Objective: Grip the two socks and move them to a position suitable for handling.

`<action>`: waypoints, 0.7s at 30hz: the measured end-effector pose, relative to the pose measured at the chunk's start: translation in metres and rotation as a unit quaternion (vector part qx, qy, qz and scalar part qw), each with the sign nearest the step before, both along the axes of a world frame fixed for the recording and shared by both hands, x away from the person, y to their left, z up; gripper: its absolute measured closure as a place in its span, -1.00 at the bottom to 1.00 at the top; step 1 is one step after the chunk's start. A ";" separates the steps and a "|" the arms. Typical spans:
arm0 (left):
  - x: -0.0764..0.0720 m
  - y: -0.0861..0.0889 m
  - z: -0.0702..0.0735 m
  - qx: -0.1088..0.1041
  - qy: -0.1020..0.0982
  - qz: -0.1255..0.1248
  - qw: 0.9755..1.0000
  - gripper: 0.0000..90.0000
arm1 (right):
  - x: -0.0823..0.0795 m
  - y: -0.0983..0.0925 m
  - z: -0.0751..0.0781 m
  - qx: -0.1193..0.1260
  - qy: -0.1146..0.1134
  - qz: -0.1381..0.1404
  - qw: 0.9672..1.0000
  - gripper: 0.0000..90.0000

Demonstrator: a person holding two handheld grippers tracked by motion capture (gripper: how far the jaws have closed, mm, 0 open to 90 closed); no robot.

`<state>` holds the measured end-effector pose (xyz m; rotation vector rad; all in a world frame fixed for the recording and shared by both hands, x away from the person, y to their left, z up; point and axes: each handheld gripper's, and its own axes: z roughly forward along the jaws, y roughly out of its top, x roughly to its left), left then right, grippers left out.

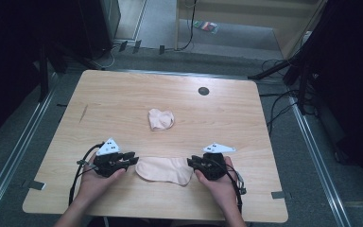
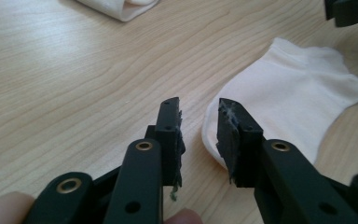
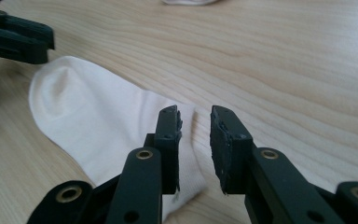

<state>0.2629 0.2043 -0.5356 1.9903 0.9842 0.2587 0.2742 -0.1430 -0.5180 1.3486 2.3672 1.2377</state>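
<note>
High view: a pale ankle sock [image 1: 164,170] lies flat on the wooden table [image 1: 123,104], near the middle of the near edge, its long axis running along that edge — rounded toe toward the left gripper [image 1: 131,158], the heel bulge and cuff end toward the right gripper [image 1: 192,162]. Each gripper sits at one end of the sock, held in a hand that comes in from the near edge, and the jaws of the two face each other across it.

In the left gripper view the left gripper [image 2: 199,135] has its jaws a narrow gap apart, with bare wood showing between the pads; the sock's [image 2: 284,93] rounded end lies just behind the right-hand jaw, and nothing is gripped. In the right gripper view the right gripper [image 3: 196,140] is likewise narrowly parted — the sock's [image 3: 98,116] cuff edge lies under and beside the left-hand jaw, and the pads press on nothing.

A second sock [image 1: 161,118], folded into a small bundle, rests near the table's centre, well apart from the flat one. A dark round grommet [image 1: 203,91] sits in the tabletop close to the far edge.
</note>
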 end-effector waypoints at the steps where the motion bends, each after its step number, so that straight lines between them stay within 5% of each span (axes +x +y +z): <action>1: 0.000 0.000 0.000 0.002 0.005 -0.001 1.000 0.59 | 0.000 0.000 -0.001 -0.004 0.009 -0.003 1.000 0.63; 7: 0.001 -0.003 -0.006 0.007 0.028 -0.007 1.000 0.59 | -0.003 0.003 -0.008 -0.014 0.037 0.006 0.999 0.51; 12: 0.000 -0.008 -0.010 0.021 0.043 -0.018 0.999 0.96 | -0.004 0.010 -0.014 -0.038 0.050 0.026 0.998 0.51; 16: -0.002 -0.009 -0.009 0.033 0.042 -0.033 0.998 1.00 | -0.006 0.016 -0.017 -0.064 0.033 0.033 0.997 0.86; 21: -0.005 -0.012 -0.010 0.050 0.040 -0.044 0.997 1.00 | -0.004 0.016 -0.020 -0.062 0.009 0.017 0.998 0.93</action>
